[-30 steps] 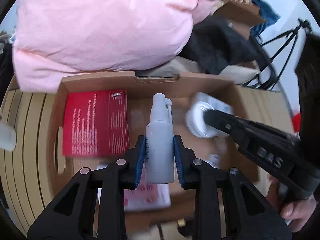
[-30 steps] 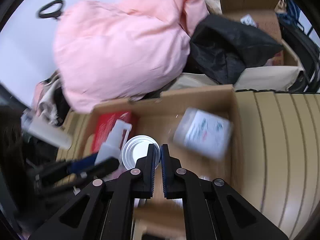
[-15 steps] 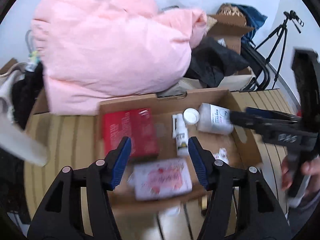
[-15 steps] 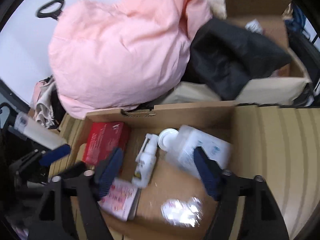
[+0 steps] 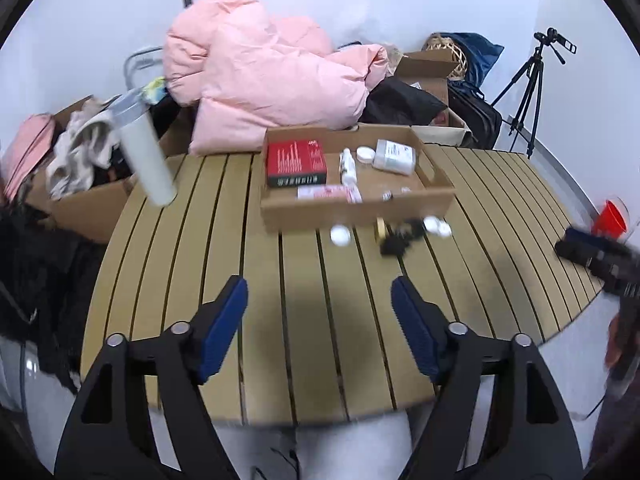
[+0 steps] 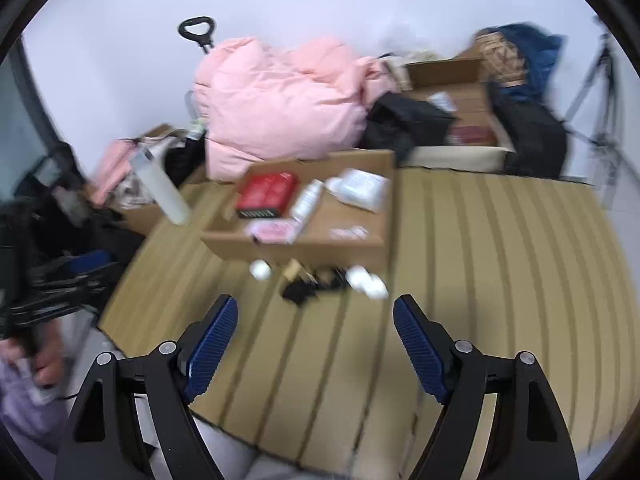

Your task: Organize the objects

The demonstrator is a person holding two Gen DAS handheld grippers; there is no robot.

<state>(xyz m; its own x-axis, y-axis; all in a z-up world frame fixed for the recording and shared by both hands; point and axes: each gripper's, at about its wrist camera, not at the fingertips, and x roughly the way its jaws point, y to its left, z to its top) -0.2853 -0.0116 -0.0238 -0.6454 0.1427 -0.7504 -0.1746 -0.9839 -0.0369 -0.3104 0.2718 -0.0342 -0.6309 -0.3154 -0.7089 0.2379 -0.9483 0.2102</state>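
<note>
A shallow cardboard box (image 5: 356, 210) (image 6: 304, 246) stands on the slatted table. In it lie a red box (image 5: 296, 160) (image 6: 267, 193), a white spray bottle (image 5: 348, 166) (image 6: 307, 200), a white jar (image 5: 394, 156) (image 6: 358, 190) with its lid (image 5: 365, 154) beside it, and a pink packet (image 5: 330, 194) (image 6: 274, 232). In front of the box lie a small white round item (image 5: 340, 235) (image 6: 260, 269), a black item (image 5: 398, 240) (image 6: 312, 284) and a white item (image 5: 438, 227) (image 6: 366, 280). My left gripper (image 5: 320, 308) and right gripper (image 6: 316, 328) are open, empty, near the table's front edge.
A pink duvet (image 5: 264, 80) and black clothes (image 5: 400, 104) lie piled behind the box. A white tube (image 5: 144, 152) leans at the table's left. A carton of clothes (image 5: 80, 184) sits left. A tripod (image 5: 532, 88) stands far right, a red cup (image 5: 610, 218) at the right edge.
Both grippers have pulled far back from the box to the table's near edge. The left one let go of the spray bottle, which now lies in the box; both opened wide.
</note>
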